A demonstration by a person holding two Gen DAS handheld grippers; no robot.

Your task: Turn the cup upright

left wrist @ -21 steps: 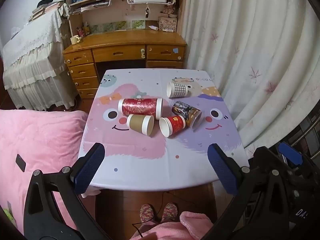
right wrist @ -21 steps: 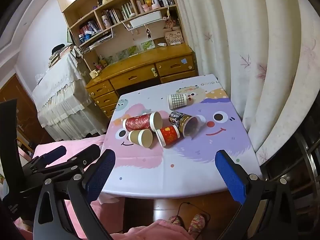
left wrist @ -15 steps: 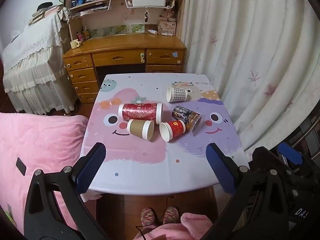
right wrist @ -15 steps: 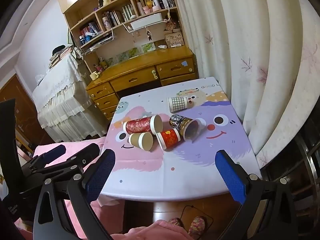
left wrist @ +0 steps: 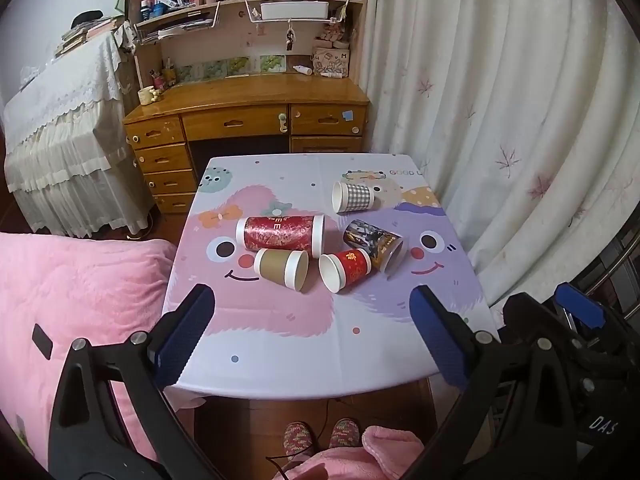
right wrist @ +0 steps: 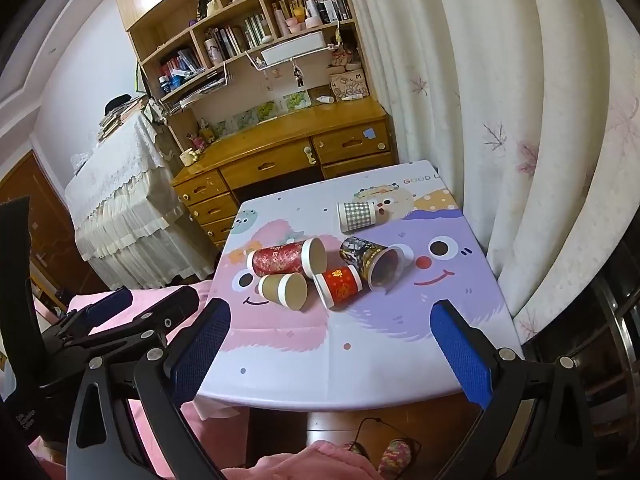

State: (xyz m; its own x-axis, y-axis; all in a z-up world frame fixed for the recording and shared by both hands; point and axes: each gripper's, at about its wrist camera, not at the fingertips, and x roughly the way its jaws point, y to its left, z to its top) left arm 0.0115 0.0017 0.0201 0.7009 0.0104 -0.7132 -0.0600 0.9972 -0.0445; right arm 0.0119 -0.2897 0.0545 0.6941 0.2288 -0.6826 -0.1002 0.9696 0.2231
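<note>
Left wrist view: curtain (left wrist: 500, 92) down the right side, wooden desk with bookshelf (left wrist: 248, 108) at the far wall, pink bedding (left wrist: 80, 292) at the left. Small bench (left wrist: 280, 344) under a cartoon-face cloth, carrying five paper cups, all lying on their sides. Tall red cup (left wrist: 280, 233) across the middle, mouth to the right; kraft-brown cup (left wrist: 282, 269) just in front of it and touching it, mouth toward the camera and right. Short red cup (left wrist: 346, 270) right of the brown one, mouth facing near-left, its base end against the dark patterned cup (left wrist: 374, 243), whose mouth opens to the right. Checked cup (left wrist: 353, 197) apart from the cluster, farther back, mouth to the left. Left tongs (left wrist: 312, 332) spread wide, holding nothing, blue pads hanging above the near part of the bench, well short of the cups. Slippered feet (left wrist: 322, 436) on the wooden floor below the bench edge.

Right wrist view: same bench (right wrist: 360, 364) and cluster seen from farther right. Right tongs (right wrist: 330, 350) likewise wide apart and empty, above the near bench edge, apart from every cup. Left tongs also in sight at the lower left, over the pink bedding.
</note>
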